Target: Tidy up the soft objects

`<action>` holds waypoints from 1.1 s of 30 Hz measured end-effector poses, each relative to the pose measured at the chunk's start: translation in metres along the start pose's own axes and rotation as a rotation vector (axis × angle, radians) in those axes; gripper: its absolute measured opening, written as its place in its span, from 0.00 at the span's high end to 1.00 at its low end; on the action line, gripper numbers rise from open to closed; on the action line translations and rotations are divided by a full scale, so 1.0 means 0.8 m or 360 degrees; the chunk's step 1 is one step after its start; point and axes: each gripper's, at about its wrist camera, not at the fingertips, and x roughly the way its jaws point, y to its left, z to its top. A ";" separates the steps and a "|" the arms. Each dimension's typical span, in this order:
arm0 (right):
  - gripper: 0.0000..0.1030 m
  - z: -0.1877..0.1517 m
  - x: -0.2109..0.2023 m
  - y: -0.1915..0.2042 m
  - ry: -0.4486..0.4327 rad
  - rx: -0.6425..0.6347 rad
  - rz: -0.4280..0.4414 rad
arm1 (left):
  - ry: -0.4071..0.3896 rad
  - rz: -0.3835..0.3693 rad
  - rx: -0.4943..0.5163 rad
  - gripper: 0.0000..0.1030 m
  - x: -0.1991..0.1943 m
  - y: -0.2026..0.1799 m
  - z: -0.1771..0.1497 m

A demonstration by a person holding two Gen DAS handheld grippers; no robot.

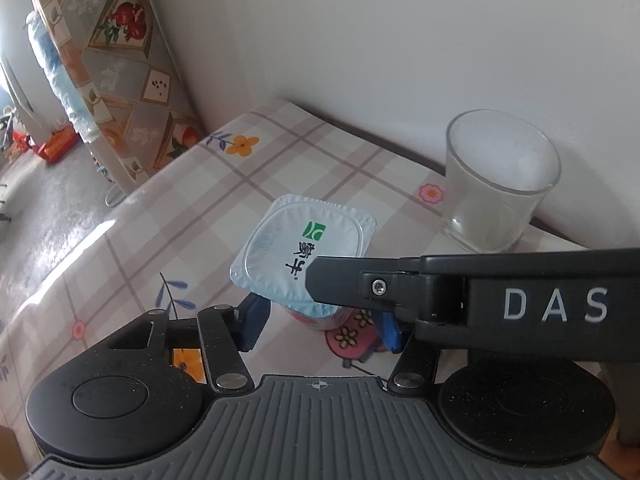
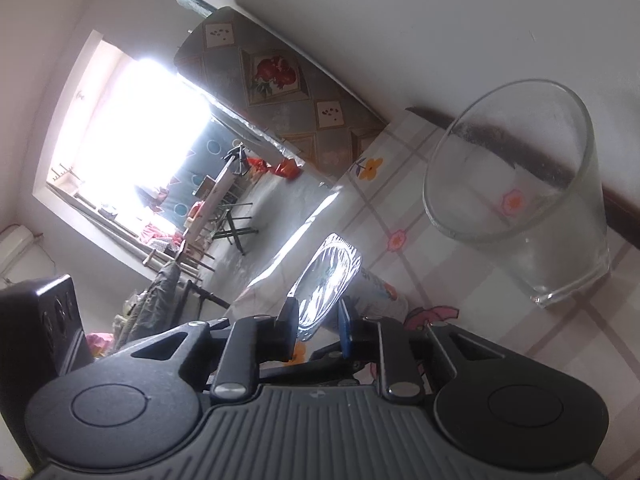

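A yogurt cup (image 1: 320, 318) with a pale blue foil lid (image 1: 296, 244) stands on the flowered checked tablecloth (image 1: 180, 220). My left gripper (image 1: 322, 324) straddles the cup just under the lid, and its blue pads (image 1: 256, 320) rest against the cup's sides. From the right comes my right gripper (image 1: 320, 280), a black finger lying over the near edge of the lid. In the right wrist view the lid (image 2: 328, 276) shows edge-on and shiny. There my right gripper (image 2: 318, 316) is pinched on the lid's near rim, with the cup body (image 2: 376, 292) behind it.
An empty glass tumbler (image 1: 500, 184) (image 2: 516, 200) stands close by on the right, near the wall. A board with a fruit-patterned cover (image 1: 116, 60) leans on the wall at the left. The table's left edge (image 1: 80, 256) drops to the floor.
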 end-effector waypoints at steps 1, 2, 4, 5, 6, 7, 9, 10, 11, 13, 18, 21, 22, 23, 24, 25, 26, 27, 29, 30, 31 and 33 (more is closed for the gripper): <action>0.77 -0.001 -0.002 0.000 0.0007 0.0007 0.0006 | 0.0008 -0.0009 -0.0009 0.46 -0.003 -0.001 -0.001; 0.77 -0.002 -0.005 0.000 0.0010 0.0007 0.0011 | 0.0011 -0.0019 -0.0011 0.46 -0.006 -0.003 -0.002; 0.77 -0.005 -0.010 0.002 0.0028 0.0004 0.0022 | 0.0020 -0.0040 -0.0003 0.47 -0.012 -0.009 -0.004; 0.77 -0.007 -0.013 0.003 0.0042 0.0010 0.0034 | 0.0028 -0.0051 0.0004 0.49 -0.016 -0.012 -0.006; 0.77 -0.009 -0.016 0.003 0.0060 0.0018 0.0046 | 0.0038 -0.0079 0.0016 0.51 -0.021 -0.018 -0.008; 0.77 -0.011 -0.019 0.003 0.0075 0.0027 0.0050 | 0.0045 -0.0099 0.0028 0.51 -0.025 -0.024 -0.010; 0.77 -0.018 -0.029 0.002 0.0090 0.0045 0.0055 | 0.0042 -0.0089 0.0088 0.50 -0.036 -0.038 -0.018; 0.77 -0.021 -0.034 0.000 0.0103 0.0058 0.0066 | 0.0046 -0.0084 0.0109 0.50 -0.042 -0.044 -0.022; 0.77 -0.025 -0.041 -0.002 0.0111 0.0069 0.0067 | 0.0055 -0.0091 0.0102 0.50 -0.047 -0.047 -0.026; 0.78 -0.032 -0.054 -0.007 0.0115 0.0085 0.0061 | 0.0083 -0.0093 0.0055 0.50 -0.059 -0.050 -0.033; 0.77 -0.038 -0.091 -0.012 0.0057 0.0049 0.0066 | 0.0007 0.0026 -0.0059 0.37 -0.103 -0.061 -0.052; 0.76 -0.033 -0.108 -0.003 -0.0015 -0.0065 0.0045 | -0.0085 0.0095 -0.0170 0.31 -0.124 -0.070 -0.067; 0.76 -0.031 -0.111 0.000 -0.0038 -0.0104 0.0024 | -0.0132 0.0119 -0.0207 0.31 -0.130 -0.073 -0.073; 0.75 -0.027 -0.114 0.003 -0.0061 -0.0147 0.0004 | -0.0175 0.0133 -0.0243 0.30 -0.135 -0.075 -0.079; 0.74 -0.024 -0.114 0.006 -0.0083 -0.0177 -0.0015 | -0.0216 0.0139 -0.0276 0.28 -0.138 -0.074 -0.081; 0.70 -0.021 -0.113 0.006 -0.0098 -0.0197 -0.0033 | -0.0262 0.0143 -0.0310 0.27 -0.140 -0.074 -0.084; 0.68 -0.018 -0.110 0.006 -0.0102 -0.0213 -0.0049 | -0.0311 0.0142 -0.0345 0.25 -0.140 -0.073 -0.086; 0.61 -0.016 -0.106 0.005 -0.0100 -0.0220 -0.0064 | -0.0352 0.0137 -0.0372 0.24 -0.139 -0.073 -0.088; 0.51 -0.013 -0.094 0.002 -0.0074 -0.0223 -0.0070 | -0.0386 0.0141 -0.0375 0.23 -0.129 -0.072 -0.087; 0.50 -0.012 -0.089 0.000 -0.0061 -0.0224 -0.0073 | -0.0395 0.0149 -0.0376 0.23 -0.120 -0.071 -0.086; 0.50 -0.010 -0.081 -0.001 -0.0043 -0.0226 -0.0077 | -0.0390 0.0159 -0.0373 0.23 -0.111 -0.071 -0.085; 0.50 -0.010 -0.071 -0.003 -0.0019 -0.0234 -0.0085 | -0.0343 0.0177 -0.0391 0.23 -0.089 -0.067 -0.082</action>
